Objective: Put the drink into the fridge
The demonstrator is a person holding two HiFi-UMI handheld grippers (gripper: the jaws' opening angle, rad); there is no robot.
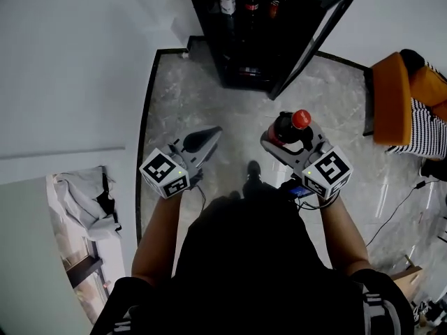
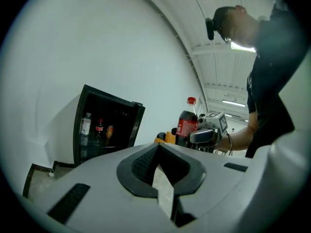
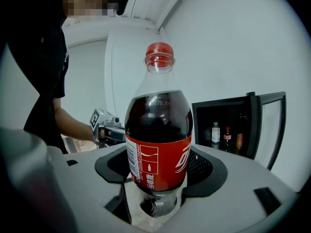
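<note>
A cola bottle point(image 1: 290, 125) with a red cap and red label stands upright between the jaws of my right gripper point(image 1: 283, 135), which is shut on its lower body. The right gripper view shows the bottle point(image 3: 158, 149) filling the middle, with the pads pressed on either side of it. My left gripper point(image 1: 207, 136) is level with it on the left, shut and holding nothing. The black fridge point(image 1: 255, 37) stands ahead on the floor with its door point(image 1: 318, 33) swung open to the right. It shows in the left gripper view as the fridge point(image 2: 104, 125) and in the right one as the fridge point(image 3: 228, 125).
Two bottles point(image 1: 228, 2) and a can point(image 1: 274, 7) stand on the fridge's upper shelf. An orange chair point(image 1: 398, 100) with a striped cloth sits at the right. A cable point(image 1: 398, 211) trails on the marble floor. White walls rise at the left and behind the fridge.
</note>
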